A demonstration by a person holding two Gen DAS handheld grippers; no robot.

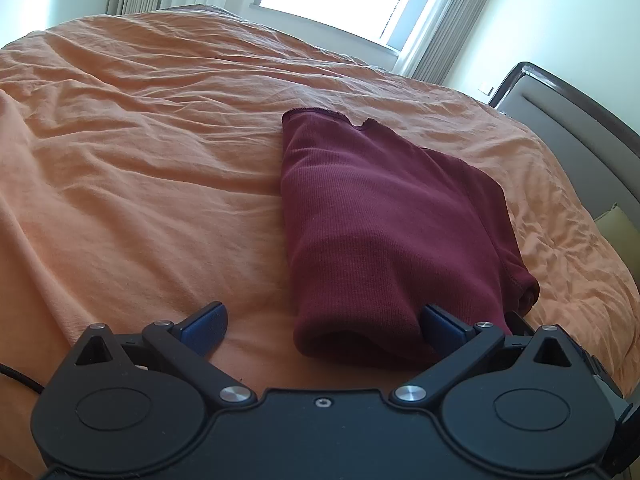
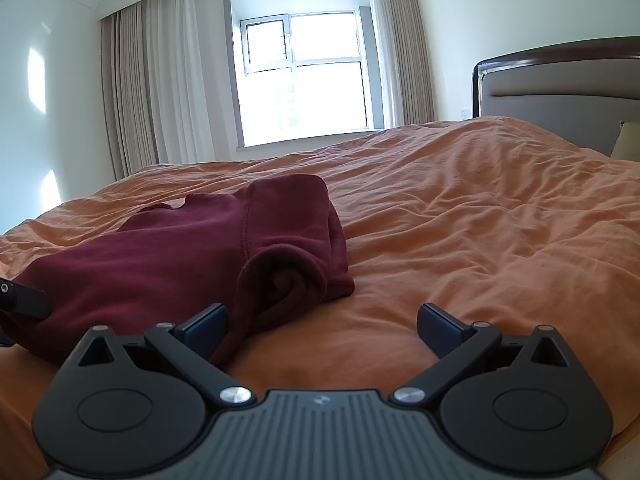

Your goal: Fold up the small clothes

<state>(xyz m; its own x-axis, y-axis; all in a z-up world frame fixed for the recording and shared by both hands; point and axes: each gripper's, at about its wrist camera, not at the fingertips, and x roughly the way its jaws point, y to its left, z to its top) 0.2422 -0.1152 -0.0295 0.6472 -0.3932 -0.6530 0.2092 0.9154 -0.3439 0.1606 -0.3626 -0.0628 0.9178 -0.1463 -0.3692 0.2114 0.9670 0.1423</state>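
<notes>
Folded maroon garment [image 1: 384,216] on the orange bedspread [image 1: 140,160]

Both tools gape wide, gripping nothing — the left gripper [image 1: 324,326] straddles the garment's near edge, the right gripper [image 2: 323,326] sits just beside its rolled end.

Your right gripper [image 2: 323,330] sits low over the orange bedcover [image 2: 460,240], its 2 blue-padded fingers [image 2: 210,330] spread wide with only bedcover between them; the left pad lies against the near hem of the maroon garment [image 2: 160,264] without pinching it; that garment rests folded on the cover, a rolled cuff facing you; a black part of the other gripper [image 2: 22,298] pokes in at the left edge, over the garment; behind stand the window [image 2: 306,76], the curtains [image 2: 160,88] and the grey headboard [image 2: 560,92]; a pale pillow [image 2: 628,140] shows at the right edge.
</notes>
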